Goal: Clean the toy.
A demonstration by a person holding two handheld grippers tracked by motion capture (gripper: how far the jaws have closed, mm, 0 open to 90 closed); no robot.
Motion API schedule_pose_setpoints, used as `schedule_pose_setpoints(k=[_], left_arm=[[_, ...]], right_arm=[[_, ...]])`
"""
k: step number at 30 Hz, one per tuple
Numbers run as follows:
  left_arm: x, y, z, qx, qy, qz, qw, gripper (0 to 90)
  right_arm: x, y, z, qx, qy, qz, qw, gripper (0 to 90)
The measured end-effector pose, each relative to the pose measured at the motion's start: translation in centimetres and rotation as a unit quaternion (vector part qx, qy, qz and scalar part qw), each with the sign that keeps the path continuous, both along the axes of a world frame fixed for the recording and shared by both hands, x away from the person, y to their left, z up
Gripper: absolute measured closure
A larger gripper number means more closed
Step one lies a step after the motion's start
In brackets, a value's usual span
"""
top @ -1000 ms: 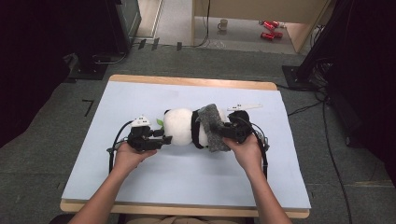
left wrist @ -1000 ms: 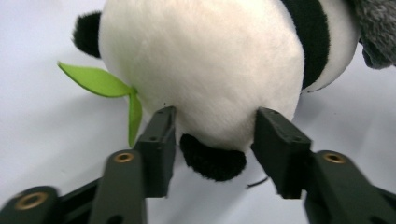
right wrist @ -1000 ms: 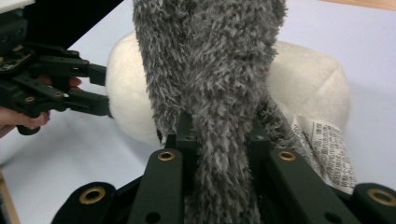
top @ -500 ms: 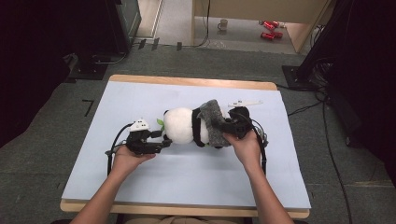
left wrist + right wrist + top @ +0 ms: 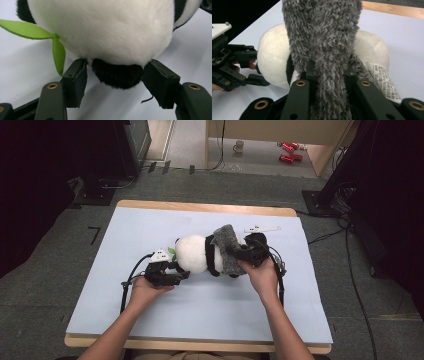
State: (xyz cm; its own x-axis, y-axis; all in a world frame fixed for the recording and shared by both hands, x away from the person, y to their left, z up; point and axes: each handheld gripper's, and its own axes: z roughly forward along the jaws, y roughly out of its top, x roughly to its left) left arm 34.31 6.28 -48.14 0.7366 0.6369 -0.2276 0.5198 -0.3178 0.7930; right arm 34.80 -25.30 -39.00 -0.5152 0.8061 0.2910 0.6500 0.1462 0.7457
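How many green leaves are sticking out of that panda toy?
2, both on the panda, seen in the left gripper view: one leaf lies flat, pointing left; the other leaf hangs down beside the left gripper. Others may be hidden behind the plush.

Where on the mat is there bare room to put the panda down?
Free: the blue mat left of the panda, the strip along the near edge between the forearms, and the right side past the right claw. Crowded: mid-mat, around the panda, grey cloth and left claw.
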Motion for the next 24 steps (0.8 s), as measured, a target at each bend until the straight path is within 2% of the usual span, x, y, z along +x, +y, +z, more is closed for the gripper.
schedule_pose_setpoints(k=[4, 8, 10, 15, 20, 24], left_arm=[[0.1, -0.2, 0.0, -0.004, 0.0, 0.008, 1.0, 39.8], [0.2, -0.2, 0.2, -0.016, 0.024, 0.027, 0.9992, 51.0], [0.2, -0.3, 0.3, -0.013, 0.026, 0.032, 0.9991, 55.8], [0.2, 0.0, 0.6, -0.017, 0.038, 0.029, 0.9987, 65.9], [-0.2, -0.1, 1.1, -0.013, 0.026, 0.019, 0.9994, 71.1], [-0.8, -0.4, 1.8, -0.023, 0.041, 0.014, 0.9988, 72.3]], right_arm=[[-0.1, 0.2, -0.1, 0.0, -0.007, -0.004, 1.0, 74.2], [-0.2, 0.2, -0.1, 0.003, -0.012, -0.005, 0.9999, 74.0], [-0.3, 0.2, 0.0, 0.008, -0.012, -0.006, 0.9999, 74.0], [-0.6, 0.3, 0.4, 0.016, -0.015, -0.002, 0.9997, 74.2], [-1.3, 1.4, 1.3, 0.03, -0.024, 0.017, 0.9991, 74.4], [-1.9, 3.2, 1.7, 0.041, -0.023, 0.045, 0.9979, 74.4]])
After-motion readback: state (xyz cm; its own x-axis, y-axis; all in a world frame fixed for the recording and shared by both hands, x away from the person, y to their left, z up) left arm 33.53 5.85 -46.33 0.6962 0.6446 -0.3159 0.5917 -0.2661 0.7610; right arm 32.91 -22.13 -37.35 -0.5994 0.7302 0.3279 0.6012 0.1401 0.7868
